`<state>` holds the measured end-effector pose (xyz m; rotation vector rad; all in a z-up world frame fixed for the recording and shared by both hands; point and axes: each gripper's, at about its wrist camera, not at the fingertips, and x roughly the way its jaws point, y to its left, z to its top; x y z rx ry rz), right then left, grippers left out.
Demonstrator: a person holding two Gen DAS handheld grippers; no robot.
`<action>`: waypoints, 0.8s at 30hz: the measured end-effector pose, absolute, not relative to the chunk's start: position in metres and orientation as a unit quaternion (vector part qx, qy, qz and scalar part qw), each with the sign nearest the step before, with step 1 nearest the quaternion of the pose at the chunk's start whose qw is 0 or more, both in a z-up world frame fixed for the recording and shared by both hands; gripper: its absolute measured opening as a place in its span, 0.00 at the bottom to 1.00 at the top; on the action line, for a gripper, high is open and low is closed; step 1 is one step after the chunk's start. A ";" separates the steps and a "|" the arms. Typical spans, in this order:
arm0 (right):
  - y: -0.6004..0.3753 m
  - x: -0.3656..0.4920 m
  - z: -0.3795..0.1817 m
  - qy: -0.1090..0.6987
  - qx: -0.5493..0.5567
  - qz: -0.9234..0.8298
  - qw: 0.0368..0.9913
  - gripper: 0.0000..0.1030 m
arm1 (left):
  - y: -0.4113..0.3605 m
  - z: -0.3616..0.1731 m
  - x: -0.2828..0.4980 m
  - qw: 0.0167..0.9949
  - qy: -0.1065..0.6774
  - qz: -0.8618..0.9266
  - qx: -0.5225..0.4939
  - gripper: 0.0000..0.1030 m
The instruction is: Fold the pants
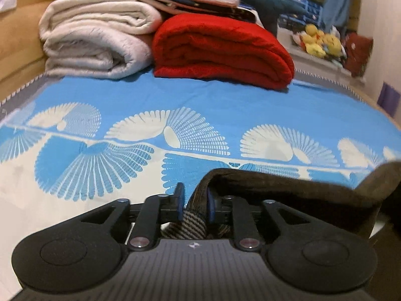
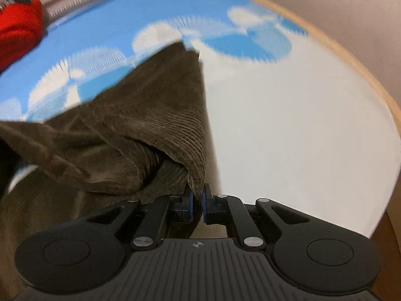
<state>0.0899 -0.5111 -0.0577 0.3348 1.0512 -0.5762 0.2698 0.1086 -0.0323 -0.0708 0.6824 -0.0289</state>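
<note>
The brown corduroy pants (image 2: 140,115) hang lifted above the blue-and-white patterned bed sheet (image 1: 175,100). My right gripper (image 2: 197,202) is shut on a folded edge of the pants, and the cloth rises from its pads and drapes off to the left. In the left wrist view the pants (image 1: 288,190) stretch away to the right, and their striped inner waistband sits between the jaws of my left gripper (image 1: 195,199). Those jaws stand partly open: the cloth leans on the right pad, with a gap to the left pad (image 1: 179,195).
At the head of the bed lie a folded red blanket (image 1: 220,50) and a stack of cream blankets (image 1: 97,37). Yellow plush toys (image 1: 320,41) sit on a sill at the back right. The bed's wooden edge (image 2: 351,57) curves along the right.
</note>
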 end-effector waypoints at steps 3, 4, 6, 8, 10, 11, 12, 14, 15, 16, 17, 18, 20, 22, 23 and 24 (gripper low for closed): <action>-0.514 0.078 -0.060 0.515 0.158 -0.242 0.807 0.07 | 0.115 -0.030 0.263 0.937 0.344 -0.002 -0.062 0.48; -0.514 0.078 -0.058 0.515 0.156 -0.233 0.810 0.09 | 0.120 -0.029 0.259 0.935 0.347 -0.002 -0.075 0.51; -0.509 0.076 -0.051 0.514 0.137 -0.219 0.818 0.12 | 0.131 -0.023 0.248 0.926 0.361 -0.004 -0.108 0.58; -0.506 0.072 -0.047 0.510 0.120 -0.211 0.825 0.32 | 0.144 -0.021 0.236 0.911 0.386 0.000 -0.144 0.67; -0.502 0.076 -0.046 0.505 0.104 -0.207 0.831 0.37 | 0.152 -0.026 0.223 0.887 0.440 0.005 -0.141 0.68; -0.501 0.077 -0.048 0.503 0.096 -0.204 0.834 0.38 | 0.153 -0.030 0.217 0.877 0.462 0.010 -0.130 0.68; -0.502 0.075 -0.051 0.502 0.090 -0.202 0.836 0.39 | 0.153 -0.035 0.210 0.870 0.478 0.015 -0.120 0.68; -0.504 0.081 -0.062 0.506 0.081 -0.200 0.835 0.39 | 0.155 -0.046 0.197 0.858 0.499 0.014 -0.119 0.69; -0.505 0.084 -0.067 0.509 0.077 -0.197 0.834 0.39 | 0.155 -0.052 0.193 0.852 0.509 0.010 -0.123 0.72; -0.503 0.088 -0.070 0.507 0.073 -0.196 0.836 0.39 | 0.155 -0.058 0.191 0.844 0.523 0.009 -0.122 0.75; -0.500 0.089 -0.074 0.505 0.068 -0.197 0.838 0.40 | 0.153 -0.063 0.189 0.838 0.533 0.010 -0.116 0.76; -0.498 0.090 -0.079 0.508 0.063 -0.198 0.836 0.41 | 0.151 -0.069 0.188 0.833 0.543 0.012 -0.103 0.78; -0.491 0.097 -0.087 0.521 0.042 -0.200 0.829 0.41 | 0.147 -0.078 0.187 0.826 0.558 0.010 -0.080 0.80; -0.487 0.102 -0.091 0.525 0.024 -0.208 0.825 0.41 | 0.147 -0.087 0.188 0.818 0.571 0.003 -0.066 0.82; -0.486 0.104 -0.092 0.526 0.019 -0.213 0.824 0.41 | 0.148 -0.090 0.191 0.816 0.575 0.000 -0.064 0.83; -0.486 0.105 -0.094 0.525 0.017 -0.217 0.823 0.41 | 0.148 -0.093 0.191 0.814 0.577 -0.001 -0.065 0.84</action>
